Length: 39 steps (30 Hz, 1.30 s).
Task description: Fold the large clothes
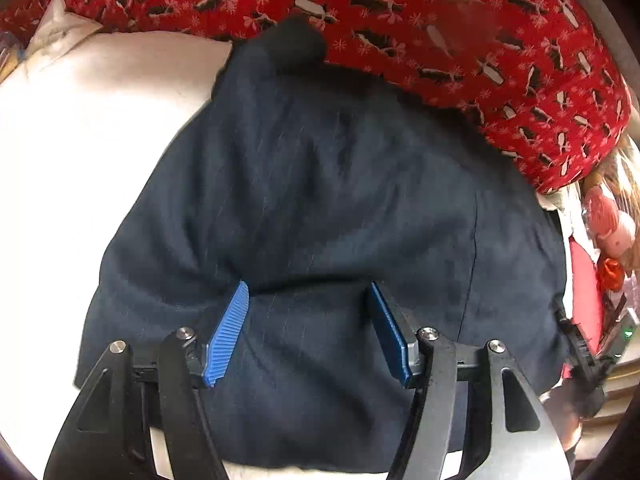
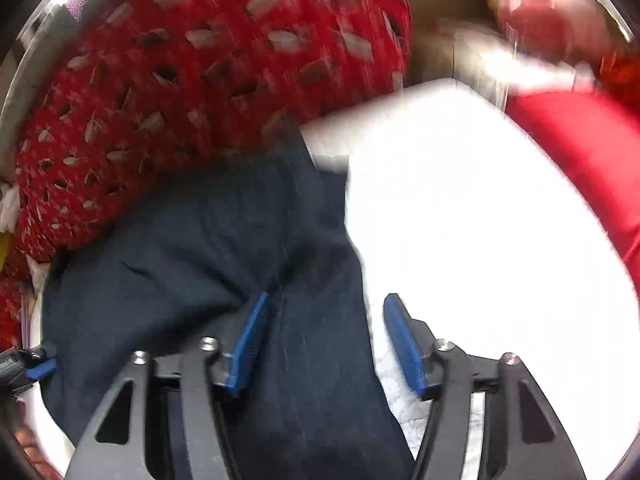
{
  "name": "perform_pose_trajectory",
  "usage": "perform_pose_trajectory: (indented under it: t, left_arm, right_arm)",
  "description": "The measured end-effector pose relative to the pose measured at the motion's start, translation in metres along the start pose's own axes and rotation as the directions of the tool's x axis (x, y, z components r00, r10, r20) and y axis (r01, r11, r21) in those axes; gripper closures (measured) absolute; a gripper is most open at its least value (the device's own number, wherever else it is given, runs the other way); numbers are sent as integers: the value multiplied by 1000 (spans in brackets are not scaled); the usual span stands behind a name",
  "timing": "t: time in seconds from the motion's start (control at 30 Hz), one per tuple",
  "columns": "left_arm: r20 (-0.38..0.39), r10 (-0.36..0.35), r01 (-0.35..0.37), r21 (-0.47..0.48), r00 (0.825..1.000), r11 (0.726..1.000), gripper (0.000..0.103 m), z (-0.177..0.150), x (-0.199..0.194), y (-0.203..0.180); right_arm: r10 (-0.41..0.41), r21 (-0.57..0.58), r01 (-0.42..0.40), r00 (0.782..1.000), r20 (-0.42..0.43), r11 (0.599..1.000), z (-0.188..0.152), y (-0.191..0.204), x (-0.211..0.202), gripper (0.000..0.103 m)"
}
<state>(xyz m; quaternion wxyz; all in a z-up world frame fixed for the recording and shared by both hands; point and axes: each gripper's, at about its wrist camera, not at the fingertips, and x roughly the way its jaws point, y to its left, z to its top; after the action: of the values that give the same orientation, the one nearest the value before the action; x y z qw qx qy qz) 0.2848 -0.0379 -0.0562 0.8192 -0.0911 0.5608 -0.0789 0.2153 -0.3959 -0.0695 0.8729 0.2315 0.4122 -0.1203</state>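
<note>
A dark navy pinstriped garment lies bunched on a white surface. My left gripper is open, its blue pads spread wide and pressed down onto the cloth, with a fold of fabric between them. The garment also shows in the right wrist view. My right gripper is open over the garment's right edge, its left pad on the cloth and its right pad over the white surface. The right view is motion-blurred.
A red patterned fabric lies heaped behind the garment, also in the right wrist view. A black pompom-like lump sits at the garment's far end. Red items and clutter border the right side.
</note>
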Motion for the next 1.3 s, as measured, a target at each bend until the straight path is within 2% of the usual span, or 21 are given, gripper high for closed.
perform_pose_trajectory:
  t: [0.07,0.13,0.17,0.23,0.3,0.4,0.5,0.53,0.57,0.63,0.7,0.77,0.83,0.9,0.93,1.0,1.07,1.13,1.2,1.27,1.3]
  left_arm:
    - [-9,-8,8,38,1000,999,38,2,-5,-5]
    - [-22,-90,91,13,996,996,38,8,-15,-1]
    - [-18,-129,129,-6,991,992,38,11,-19,5]
    - [21,-203,204,-67,979,977,38,24,-37,18]
    - [53,-221,226,-99,974,969,38,38,-47,28]
    - [63,-207,214,-152,976,965,38,59,-50,49]
    - [39,-243,246,-221,969,944,38,68,-38,70]
    - [27,-269,267,-249,963,931,38,70,-32,78]
    - [14,-285,278,-271,958,921,38,71,-27,83]
    - [-9,-311,291,-329,950,899,38,71,-16,97]
    - [-31,-326,294,-360,945,886,38,70,-6,107]
    - [-51,-320,282,-358,946,890,38,69,2,107]
    - [-90,-324,275,-350,942,895,34,67,12,104]
    - [-137,-376,313,-339,916,887,26,59,24,94]
    - [-134,-374,320,-312,918,895,18,55,24,87]
    - [-126,-344,305,-253,931,918,16,53,22,72]
    - [-143,-371,335,-226,918,915,16,48,23,56]
    - [-135,-374,344,-203,918,917,16,46,19,44]
    - [-112,-349,328,-169,930,929,23,42,12,30]
    - [-97,-301,284,-159,949,946,53,43,8,26]
    - [-85,-272,257,-158,959,954,63,41,4,25]
  right_arm:
    - [5,7,-5,1000,11,1000,2,0,-4,42]
    - [-29,-10,29,999,34,1000,8,6,-12,43]
    - [-48,-16,49,996,79,999,12,8,-21,46]
    - [-13,-33,18,986,165,999,5,20,-45,44]
    - [68,-89,-50,975,213,995,9,43,-60,44]
    - [160,-200,-129,976,148,971,8,84,-54,45]
    - [172,-271,-140,980,97,952,0,114,-35,46]
    - [174,-271,-148,982,73,951,-2,118,-26,45]
    - [169,-262,-155,985,30,953,1,120,-5,40]
    - [91,-287,-115,991,-96,951,-15,124,32,36]
    - [40,-415,-34,999,5,909,-29,136,32,36]
    - [12,-431,4,999,33,902,-36,141,31,35]
    - [22,-407,-7,999,33,913,-35,139,31,35]
    - [26,-409,-5,999,48,913,-37,141,32,34]
    - [26,-410,-1,998,54,912,-39,140,28,34]
    - [31,-406,-5,998,57,914,-42,137,29,34]
    - [36,-404,-9,998,57,915,-40,136,31,34]
    - [38,-404,-10,997,60,915,-42,135,33,34]
    - [41,-403,-12,997,62,915,-42,135,33,34]
    - [43,-401,-14,997,64,916,-41,135,34,34]
    - [44,-401,-14,997,64,916,-41,135,33,34]
